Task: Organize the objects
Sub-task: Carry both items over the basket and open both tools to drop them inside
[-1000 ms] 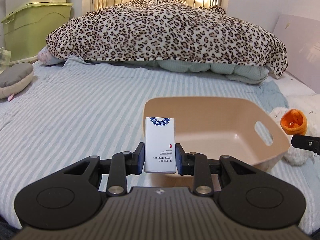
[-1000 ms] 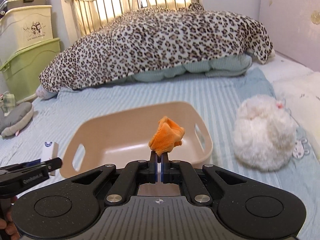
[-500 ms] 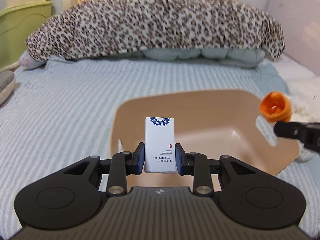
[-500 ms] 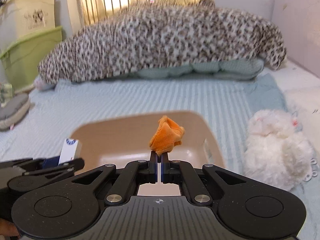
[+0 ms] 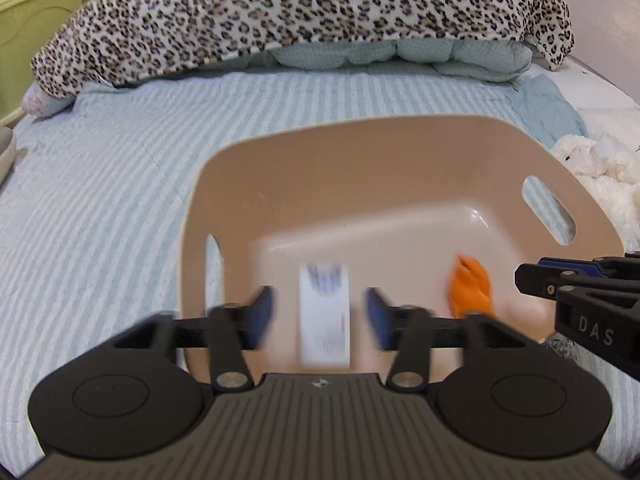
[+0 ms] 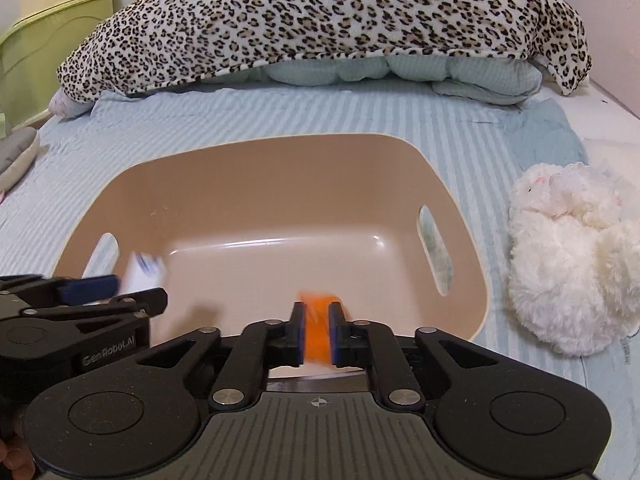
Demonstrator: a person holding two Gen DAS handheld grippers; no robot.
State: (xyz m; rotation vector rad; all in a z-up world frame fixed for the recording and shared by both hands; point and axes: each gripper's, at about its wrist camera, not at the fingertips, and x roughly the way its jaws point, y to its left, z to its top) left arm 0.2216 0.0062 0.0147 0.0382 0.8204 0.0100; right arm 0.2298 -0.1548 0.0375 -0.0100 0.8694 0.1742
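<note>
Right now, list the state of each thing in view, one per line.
Left gripper: fingers opening, clear of the box.
Right gripper: fingers opening, orange toy between them.
White box: released, blurred, over the bin.
Orange toy: blurred, slipping free.
Beige bin: upright.
White plush: on the bed, outside.

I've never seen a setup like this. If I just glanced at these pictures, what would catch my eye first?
Probably the big beige basket in the middle of the striped bed, with two things blurred just above its floor: a white box between the opening jaws of the left hand-held gripper and an orange cloth between the opening jaws of the right hand-held gripper. Behind lies a heaped leopard-print blanket, and right of the basket a fluffy white plush toy.
</note>
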